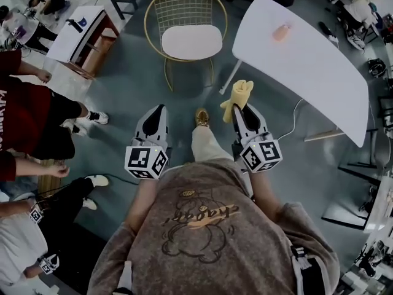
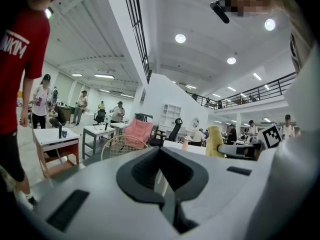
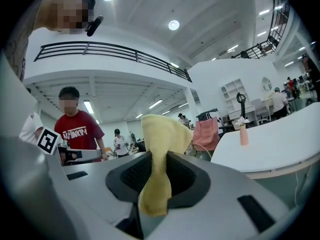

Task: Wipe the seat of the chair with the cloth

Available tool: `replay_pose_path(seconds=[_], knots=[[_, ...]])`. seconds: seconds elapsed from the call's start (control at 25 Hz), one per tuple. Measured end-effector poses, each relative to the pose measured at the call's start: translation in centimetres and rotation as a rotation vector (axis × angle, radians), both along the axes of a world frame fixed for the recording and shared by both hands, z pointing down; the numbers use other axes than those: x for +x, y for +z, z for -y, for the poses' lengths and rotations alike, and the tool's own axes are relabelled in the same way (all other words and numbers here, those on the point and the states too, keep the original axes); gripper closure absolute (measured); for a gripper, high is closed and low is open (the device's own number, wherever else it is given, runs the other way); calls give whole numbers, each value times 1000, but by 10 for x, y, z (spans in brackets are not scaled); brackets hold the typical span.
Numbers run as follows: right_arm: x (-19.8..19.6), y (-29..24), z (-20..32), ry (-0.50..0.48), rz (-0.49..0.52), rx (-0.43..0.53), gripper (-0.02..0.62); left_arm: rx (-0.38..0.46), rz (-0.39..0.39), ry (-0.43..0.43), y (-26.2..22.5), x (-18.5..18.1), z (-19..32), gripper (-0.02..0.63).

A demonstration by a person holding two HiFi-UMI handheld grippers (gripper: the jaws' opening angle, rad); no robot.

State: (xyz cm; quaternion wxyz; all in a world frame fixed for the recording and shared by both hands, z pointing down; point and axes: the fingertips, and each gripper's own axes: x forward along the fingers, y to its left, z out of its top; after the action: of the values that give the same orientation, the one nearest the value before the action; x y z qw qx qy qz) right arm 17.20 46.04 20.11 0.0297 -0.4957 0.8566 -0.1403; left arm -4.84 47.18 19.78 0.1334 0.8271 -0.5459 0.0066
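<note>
While the right gripper (image 1: pixel 242 112) is clamping the yellow cloth (image 1: pixel 238 96) between its jaws, with the fabric standing up out of the pinch near the centre of the head view, the wiping itself is not yet getting under way: the chair (image 1: pixel 184 8) is standing well apart at the top centre of the frame, and its pale seat (image 1: pixel 191 42) is lying bare, with no cloth on it. The pick-up looks done, and what is remaining, as I judge it, is carrying the cloth forward to the seat and rubbing across it. The left gripper (image 1: pixel 158 112) is hanging at centre left with its jaws pressed together on nothing. A white table (image 1: pixel 319 72) is filling the upper right, bearing a small pink bottle (image 1: pixel 282 32); its near corner is reaching close to the chair's right side, so the right gripper is probably needing to skirt it. A small desk (image 1: pixel 77 29) is sitting at upper left, and onlookers (image 1: pixel 31 121) are standing along the left edge, clear of the chair.
</note>
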Motion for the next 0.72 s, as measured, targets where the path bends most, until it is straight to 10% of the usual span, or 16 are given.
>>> replay_pose_path(seconds=[0.72], knots=[[13,-26,205,1,-3,3,491,0,-16,-12,-20,10,212,597]])
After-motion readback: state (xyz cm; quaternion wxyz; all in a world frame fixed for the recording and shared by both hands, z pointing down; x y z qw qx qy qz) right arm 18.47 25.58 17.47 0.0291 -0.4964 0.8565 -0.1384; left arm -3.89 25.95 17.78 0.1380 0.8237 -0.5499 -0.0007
